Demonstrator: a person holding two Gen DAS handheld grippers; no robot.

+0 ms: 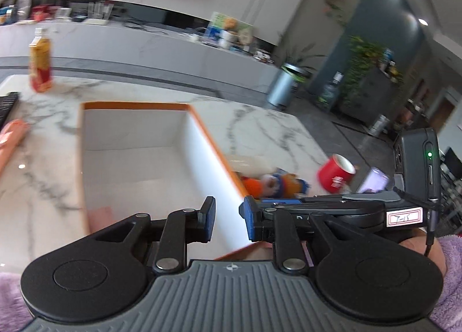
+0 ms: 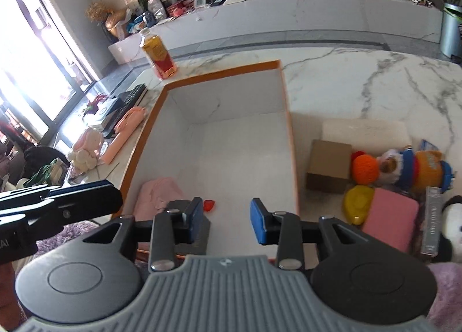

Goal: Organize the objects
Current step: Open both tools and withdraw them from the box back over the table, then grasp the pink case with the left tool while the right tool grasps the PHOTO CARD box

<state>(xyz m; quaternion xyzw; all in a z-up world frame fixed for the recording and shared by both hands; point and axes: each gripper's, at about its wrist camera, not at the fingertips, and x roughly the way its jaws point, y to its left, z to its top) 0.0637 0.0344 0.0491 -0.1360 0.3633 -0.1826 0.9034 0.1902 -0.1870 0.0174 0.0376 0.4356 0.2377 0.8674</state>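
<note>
A white box with an orange rim point(image 1: 138, 105) point(image 2: 222, 70) lies open on the marble table. A pink cloth point(image 2: 160, 192) point(image 1: 99, 216) sits in its near left corner, with a small red piece point(image 2: 208, 205) beside it. My left gripper point(image 1: 228, 216) hangs over the box's near right edge, jaws slightly apart with nothing between them. My right gripper point(image 2: 228, 222) hovers over the box's near end, open and empty. To the right of the box lie a cardboard box point(image 2: 329, 166), a knitted orange-and-blue doll point(image 2: 404, 167) point(image 1: 277, 184), a yellow toy point(image 2: 356, 202) and a pink case point(image 2: 389, 218).
A bottle of amber drink point(image 2: 158, 54) point(image 1: 40, 63) stands beyond the box's far left corner. A red cup point(image 1: 335, 173) lies on its side by the table's right edge. A peach-coloured handset point(image 2: 127, 127), a black remote point(image 2: 130, 98) and a white block point(image 2: 363, 131) are on the table too.
</note>
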